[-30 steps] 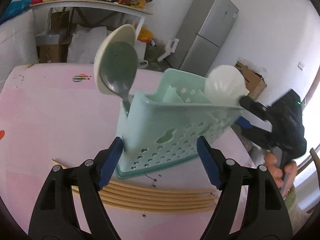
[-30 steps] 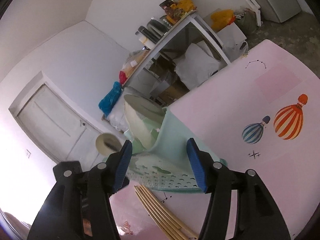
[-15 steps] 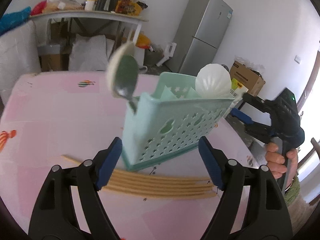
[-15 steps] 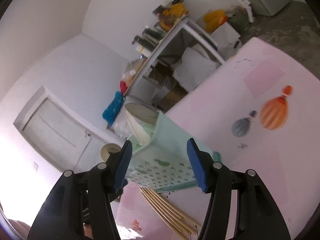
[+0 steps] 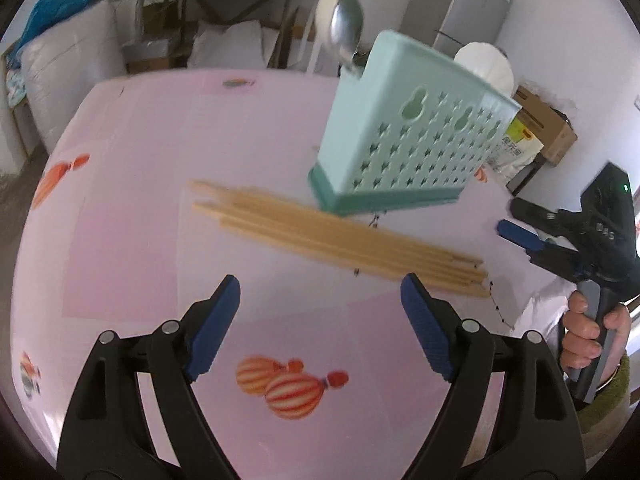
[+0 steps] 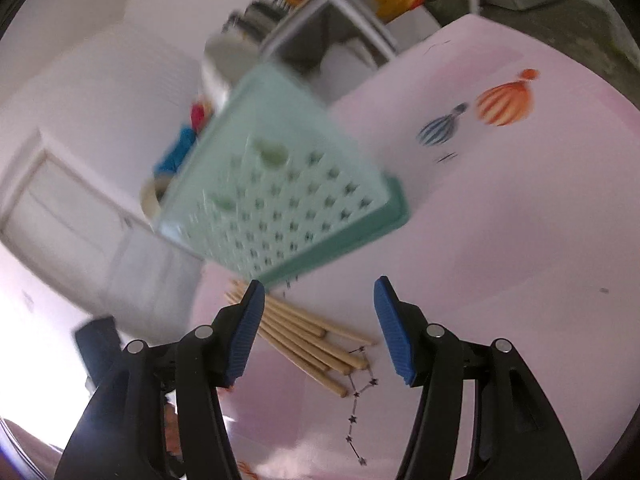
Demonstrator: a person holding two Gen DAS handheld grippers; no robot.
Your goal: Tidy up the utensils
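I have both grippers empty over the pink worktop (image 5: 132, 184): the left gripper (image 5: 320, 322) has its jaws spread wide with nothing between them, and the right gripper (image 6: 318, 330) stands apart too, with the near ends of the chopsticks (image 6: 316, 340) showing in its gap but not pinched. The chopsticks (image 5: 340, 240) lie flat in a loose bundle just in front of the mint caddy (image 5: 404, 136), one end tucked near its base; the caddy stands upright and already holds a metal spoon (image 5: 346, 28) and a white ladle (image 5: 486, 66). As I judge it, the step is picking up the chopsticks. I'd come down across the bundle near one end, close on a few sticks squarely so they don't scissor, keep clear of the caddy's base, then tip them upright into a free slot.
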